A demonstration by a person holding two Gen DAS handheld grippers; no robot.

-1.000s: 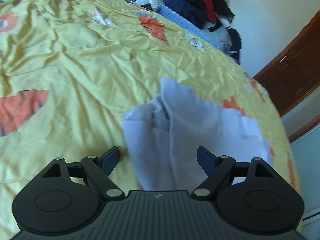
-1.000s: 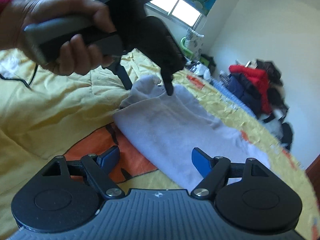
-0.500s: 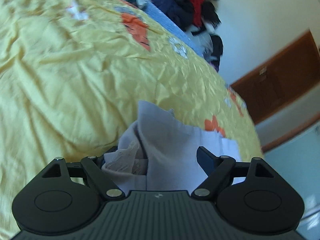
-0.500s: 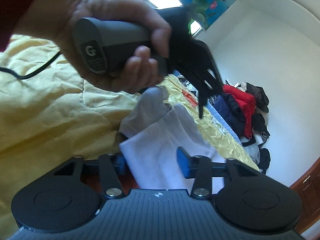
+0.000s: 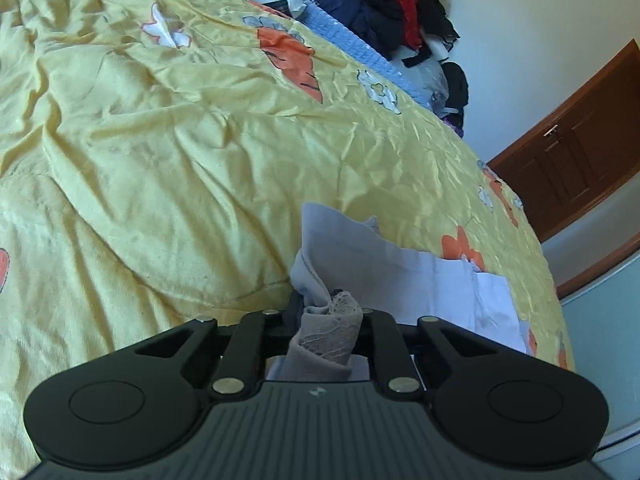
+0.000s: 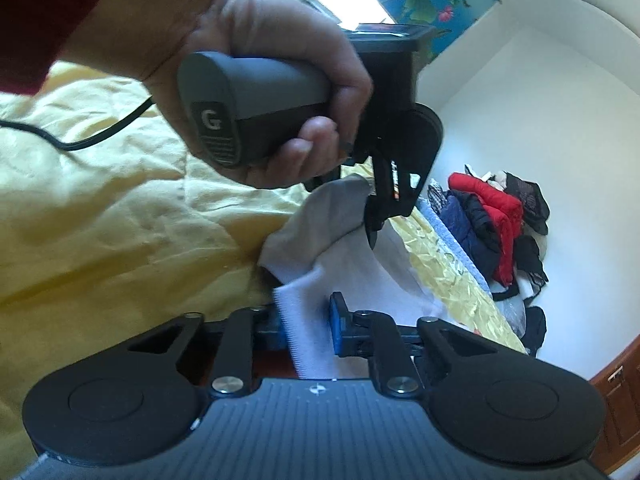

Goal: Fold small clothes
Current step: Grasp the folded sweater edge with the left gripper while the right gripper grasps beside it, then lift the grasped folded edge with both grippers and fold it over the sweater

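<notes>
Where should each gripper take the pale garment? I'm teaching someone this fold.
At its near edge, one corner each, coming from the near side and pointing down. The pale garment lies flat on the yellow bedspread; left gripper and right gripper have just closed on those bunched corners.

Bed (image 5: 168,152): wide, w/ creased yellow cover, orange carrot & white flower prints.
On cover, near edge: pale grey garment (image 5: 400,276), partly flat, one end bunched up.
Far end: heap of clothes (image 5: 384,4), red, navy, black; blue knit beside it.
</notes>
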